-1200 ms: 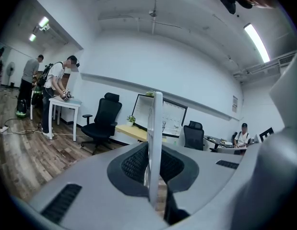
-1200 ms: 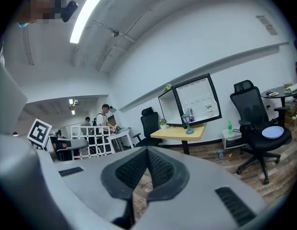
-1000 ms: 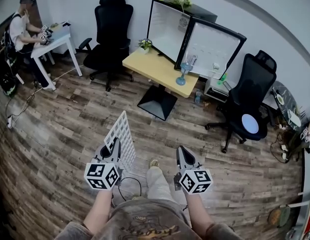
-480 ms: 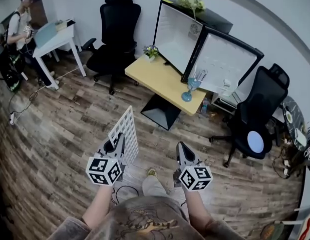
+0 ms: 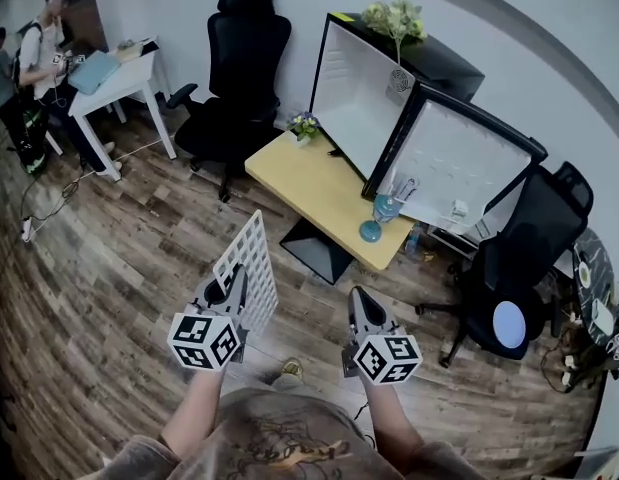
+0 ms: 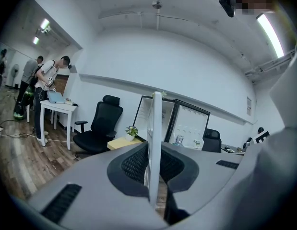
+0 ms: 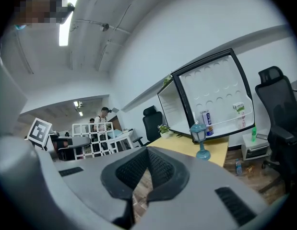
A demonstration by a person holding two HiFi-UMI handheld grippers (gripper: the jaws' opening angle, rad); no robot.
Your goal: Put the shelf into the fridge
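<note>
A white wire shelf (image 5: 251,268) stands on edge in my left gripper (image 5: 234,284), which is shut on its lower rim. In the left gripper view the shelf (image 6: 156,138) runs as a thin white bar up from between the jaws of the left gripper (image 6: 153,161). My right gripper (image 5: 357,304) is shut and holds nothing, and its pads meet in its own view (image 7: 146,163). The black fridge (image 5: 364,78) sits on a yellow table (image 5: 314,183) ahead with its door (image 5: 459,168) swung open. The right gripper view shows the shelf (image 7: 90,137) at left and the fridge door (image 7: 215,92).
A blue lamp (image 5: 373,220) and a small plant (image 5: 306,126) stand on the table. One black office chair (image 5: 239,78) is left of it, another (image 5: 519,268) at right. People stand by a white desk (image 5: 114,73) at far left. Wooden floor lies between me and the table.
Both grippers and the view have moved forward toward the yellow table and fridge, which now look nearer. The shelf stays in the left gripper, and the right stays shut.
</note>
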